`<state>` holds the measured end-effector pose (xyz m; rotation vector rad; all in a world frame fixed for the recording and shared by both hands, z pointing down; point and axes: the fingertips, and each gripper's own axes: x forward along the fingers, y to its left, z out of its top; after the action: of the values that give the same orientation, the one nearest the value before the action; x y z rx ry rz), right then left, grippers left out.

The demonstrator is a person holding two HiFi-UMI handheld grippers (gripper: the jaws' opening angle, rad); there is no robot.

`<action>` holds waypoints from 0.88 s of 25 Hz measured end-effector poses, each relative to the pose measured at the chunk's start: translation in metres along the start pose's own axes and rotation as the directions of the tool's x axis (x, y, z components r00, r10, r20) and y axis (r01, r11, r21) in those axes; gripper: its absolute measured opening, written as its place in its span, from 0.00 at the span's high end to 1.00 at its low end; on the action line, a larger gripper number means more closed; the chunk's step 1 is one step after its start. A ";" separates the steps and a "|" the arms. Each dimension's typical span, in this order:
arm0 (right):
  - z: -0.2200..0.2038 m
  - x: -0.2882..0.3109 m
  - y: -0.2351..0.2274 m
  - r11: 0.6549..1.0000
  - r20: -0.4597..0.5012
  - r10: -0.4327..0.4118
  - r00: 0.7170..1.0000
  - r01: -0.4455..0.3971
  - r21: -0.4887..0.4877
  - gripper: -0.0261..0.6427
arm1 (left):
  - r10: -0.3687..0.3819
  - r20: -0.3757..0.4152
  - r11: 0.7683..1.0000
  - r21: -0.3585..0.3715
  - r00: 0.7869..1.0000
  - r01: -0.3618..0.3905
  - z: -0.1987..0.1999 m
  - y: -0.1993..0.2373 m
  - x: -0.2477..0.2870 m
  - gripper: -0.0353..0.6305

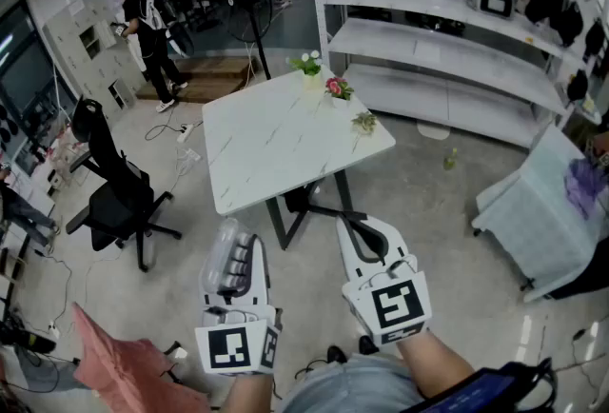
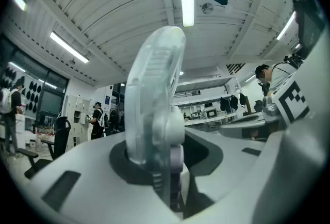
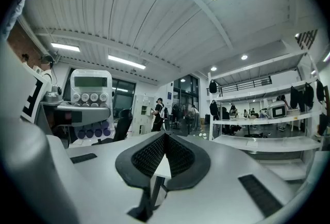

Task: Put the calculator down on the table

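Observation:
In the head view, low at the left, my left gripper (image 1: 238,245) is shut on the white calculator (image 1: 231,270) and holds it above the floor, short of the table. In the left gripper view the calculator (image 2: 154,99) stands edge-on, clamped between the dark pads (image 2: 203,153). From the right gripper view the calculator (image 3: 91,100) shows its display and round buttons at the left. My right gripper (image 1: 356,228) is beside the left one, shut with nothing in it; its ribbed pads (image 3: 178,153) meet. The white marble table (image 1: 285,140) lies ahead, its near corner just beyond both grippers.
Three small flower pots (image 1: 337,88) stand along the table's far edge. A black office chair (image 1: 114,197) is to the left, white shelving (image 1: 447,68) at the back right, a white covered cart (image 1: 538,211) at the right. A person (image 1: 147,26) stands far back left. Cables lie on the floor.

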<state>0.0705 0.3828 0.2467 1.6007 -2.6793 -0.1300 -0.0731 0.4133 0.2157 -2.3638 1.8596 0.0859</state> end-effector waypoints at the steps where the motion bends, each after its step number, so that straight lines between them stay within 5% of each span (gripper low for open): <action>1: 0.000 0.001 0.001 1.000 -0.001 -0.001 1.000 0.001 -0.002 0.94 | -0.002 0.000 1.000 -0.001 1.000 0.002 0.000 0.001 0.000 0.74; 8: -0.003 0.004 0.009 1.000 -0.009 -0.021 1.000 0.021 0.010 0.94 | -0.024 0.003 1.000 -0.002 1.000 0.024 -0.004 0.009 -0.002 0.74; 22: -0.004 0.030 -0.003 0.999 0.011 -0.032 0.999 0.032 -0.002 0.77 | -0.060 -0.014 0.998 -0.021 0.998 0.059 -0.024 0.019 0.031 0.74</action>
<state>0.0587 0.3547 0.2501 1.6482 -2.6612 -0.1419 -0.0848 0.3761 0.2340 -2.4379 1.8015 0.0832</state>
